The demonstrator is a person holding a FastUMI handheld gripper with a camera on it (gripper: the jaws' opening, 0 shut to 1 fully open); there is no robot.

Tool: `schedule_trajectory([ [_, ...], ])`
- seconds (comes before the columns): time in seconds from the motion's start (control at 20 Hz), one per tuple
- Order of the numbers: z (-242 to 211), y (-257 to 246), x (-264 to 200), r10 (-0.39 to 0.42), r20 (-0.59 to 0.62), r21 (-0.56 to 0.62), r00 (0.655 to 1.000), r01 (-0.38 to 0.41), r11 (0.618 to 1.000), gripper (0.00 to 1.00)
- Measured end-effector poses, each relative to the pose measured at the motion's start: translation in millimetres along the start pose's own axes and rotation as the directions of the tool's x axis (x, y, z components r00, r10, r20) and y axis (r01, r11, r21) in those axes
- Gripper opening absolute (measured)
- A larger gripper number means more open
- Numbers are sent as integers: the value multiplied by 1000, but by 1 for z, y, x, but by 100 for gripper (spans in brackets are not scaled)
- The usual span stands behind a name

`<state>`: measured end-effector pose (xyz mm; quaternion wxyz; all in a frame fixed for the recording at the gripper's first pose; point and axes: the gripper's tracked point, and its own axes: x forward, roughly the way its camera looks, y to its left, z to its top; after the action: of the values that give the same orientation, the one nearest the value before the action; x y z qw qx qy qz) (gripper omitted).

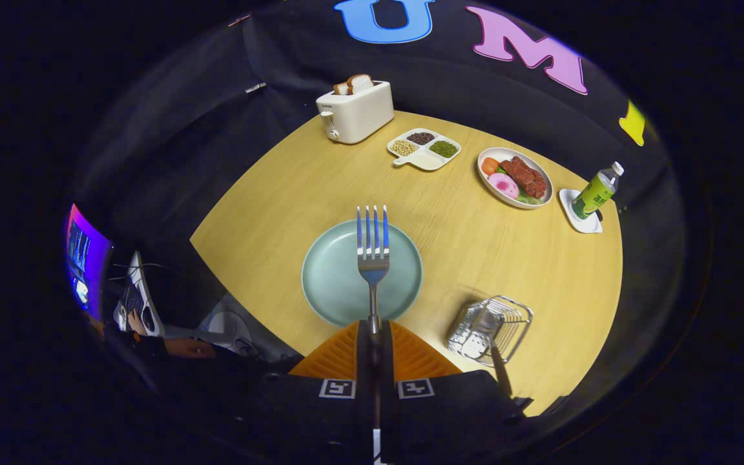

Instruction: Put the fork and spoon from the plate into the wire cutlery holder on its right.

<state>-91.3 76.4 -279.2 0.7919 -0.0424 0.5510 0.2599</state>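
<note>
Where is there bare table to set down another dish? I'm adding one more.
Free wood lies between the toaster and the green plate, and between that plate and the meat plate. It is crowded by the wire holder. The gripper is shut on the fork.

No text can be read: the toaster (354, 111) at eleven o'clock on the desk (475, 258) bears a small mark, perhaps a brand, and the bottle (597, 191) label at two o'clock blurs
</note>
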Motion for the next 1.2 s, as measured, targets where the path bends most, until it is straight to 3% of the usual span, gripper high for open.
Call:
schedule_trajectory([
  [0.2, -35, -61, -25, -62, -129, -46, 990, 56, 997, 9],
  [0.4, -65, -100, -24, -74, -313, -79, 947, 52, 996, 9],
  [0.5, -79, -114, -25, -74, -427, -85, 901, 41, 996, 9],
  [0.65, -96, -120, -26, -57, -596, -101, 801, -5, 995, 9],
  [0.95, -99, -131, -15, -58, -740, -85, 670, -8, 996, 9],
  [1.05, -94, -136, -10, -64, -751, -76, 657, 10, 997, 9],
  [1.2, -89, -137, -1, -71, -735, -63, 675, 37, 997, 20],
])
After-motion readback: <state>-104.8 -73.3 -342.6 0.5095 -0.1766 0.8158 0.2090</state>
